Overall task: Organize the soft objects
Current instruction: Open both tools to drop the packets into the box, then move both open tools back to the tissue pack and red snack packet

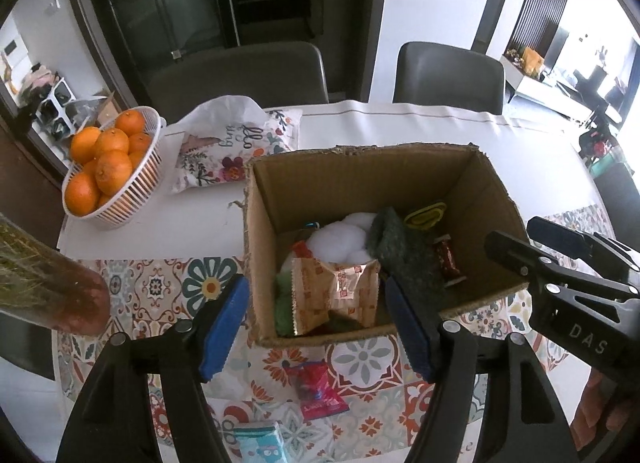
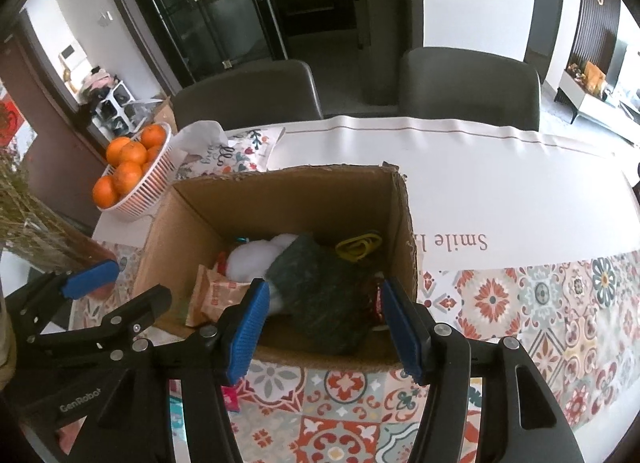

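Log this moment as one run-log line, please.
left gripper: open, empty | right gripper: open, empty | cardboard box: holds soft items | pink packet: outside box

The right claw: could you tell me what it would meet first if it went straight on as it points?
Probably the dark green scouring pad in the cardboard box; the right claw stands open above it, though depth is unclear.
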`<state>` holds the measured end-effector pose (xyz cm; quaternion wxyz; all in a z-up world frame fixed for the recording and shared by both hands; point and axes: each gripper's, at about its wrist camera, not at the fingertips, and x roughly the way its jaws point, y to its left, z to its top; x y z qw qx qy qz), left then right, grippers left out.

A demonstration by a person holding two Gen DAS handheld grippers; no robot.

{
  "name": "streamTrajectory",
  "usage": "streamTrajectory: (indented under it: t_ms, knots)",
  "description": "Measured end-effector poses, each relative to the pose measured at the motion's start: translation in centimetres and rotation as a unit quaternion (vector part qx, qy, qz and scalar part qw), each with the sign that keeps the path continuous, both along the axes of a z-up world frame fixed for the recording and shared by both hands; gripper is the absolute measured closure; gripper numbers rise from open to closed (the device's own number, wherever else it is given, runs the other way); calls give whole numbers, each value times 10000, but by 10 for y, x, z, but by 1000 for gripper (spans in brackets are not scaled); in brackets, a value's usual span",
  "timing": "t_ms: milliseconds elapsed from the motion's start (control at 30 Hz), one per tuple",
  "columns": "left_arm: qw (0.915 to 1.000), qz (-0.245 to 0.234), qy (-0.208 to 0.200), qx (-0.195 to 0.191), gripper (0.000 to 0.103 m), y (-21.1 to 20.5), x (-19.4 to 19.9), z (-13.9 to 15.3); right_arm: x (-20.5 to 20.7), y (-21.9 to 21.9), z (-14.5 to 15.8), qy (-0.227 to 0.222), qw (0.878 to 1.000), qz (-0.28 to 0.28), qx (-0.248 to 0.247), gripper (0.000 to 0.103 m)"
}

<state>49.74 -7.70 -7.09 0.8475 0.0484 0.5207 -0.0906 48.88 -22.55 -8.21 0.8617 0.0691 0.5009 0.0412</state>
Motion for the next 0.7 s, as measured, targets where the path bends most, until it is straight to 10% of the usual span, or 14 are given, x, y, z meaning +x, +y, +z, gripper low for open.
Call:
streamTrajectory:
  t_ms: [700]
  knots:
    - [9990,344,-270,-104,33,35,-53,26,-44,31,29,-430,9985,290,157,44]
